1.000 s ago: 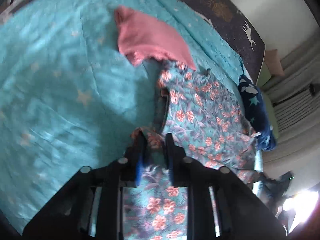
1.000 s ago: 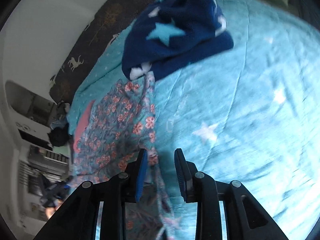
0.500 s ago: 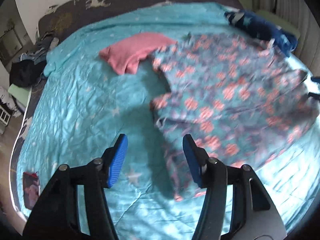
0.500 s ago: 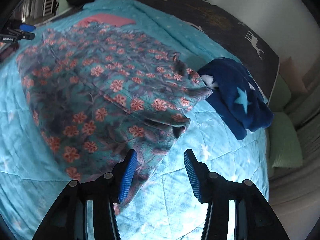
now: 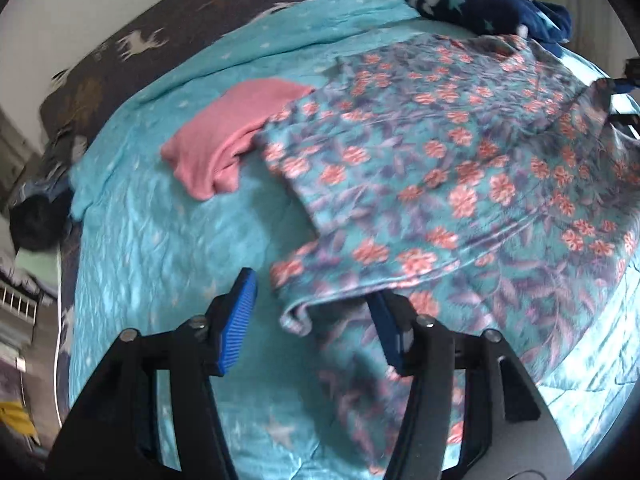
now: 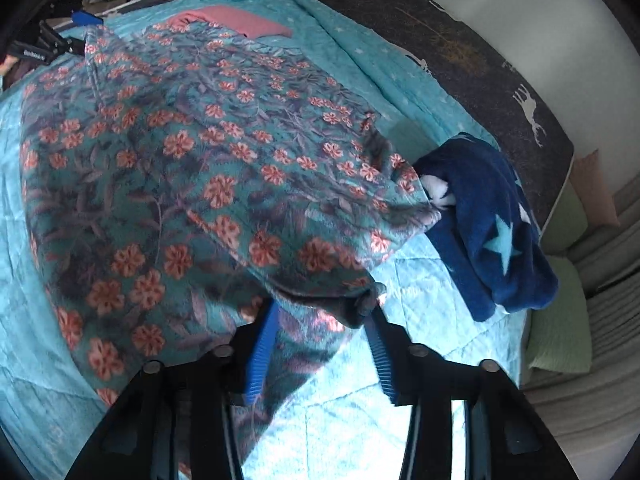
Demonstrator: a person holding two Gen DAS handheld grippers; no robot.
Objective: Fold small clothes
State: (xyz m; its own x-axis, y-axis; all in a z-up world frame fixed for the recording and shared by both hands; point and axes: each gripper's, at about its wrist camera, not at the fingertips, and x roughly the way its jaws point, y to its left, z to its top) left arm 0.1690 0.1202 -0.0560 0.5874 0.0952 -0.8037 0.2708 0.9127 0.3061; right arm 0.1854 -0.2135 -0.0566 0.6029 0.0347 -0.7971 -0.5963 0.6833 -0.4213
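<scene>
A turquoise star-print quilt [image 5: 168, 248] covered the bed; beyond it ran a dark deer-patterned sheet [image 6: 472, 44], then a pale wall [image 6: 532, 12]. Green pillows [image 6: 560, 344] lay beside the quilt.

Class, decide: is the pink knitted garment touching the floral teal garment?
Touching. The left wrist view shows the floral teal garment overlapping the pink knitted garment's edge.

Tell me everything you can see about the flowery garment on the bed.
The floral garment is soft, fleece-like cloth, teal with coral flowers and purple leaves. It lies spread, rumpled and partly folded over itself on the turquoise star quilt. Its far edge overlaps the pink garment; another corner touches the navy star fleece. A sleeve-like end sits between the blue pads of the left tongs, and a bunched edge sits between those of the right tongs; both have just been closing, and neither pair visibly presses it.
</scene>
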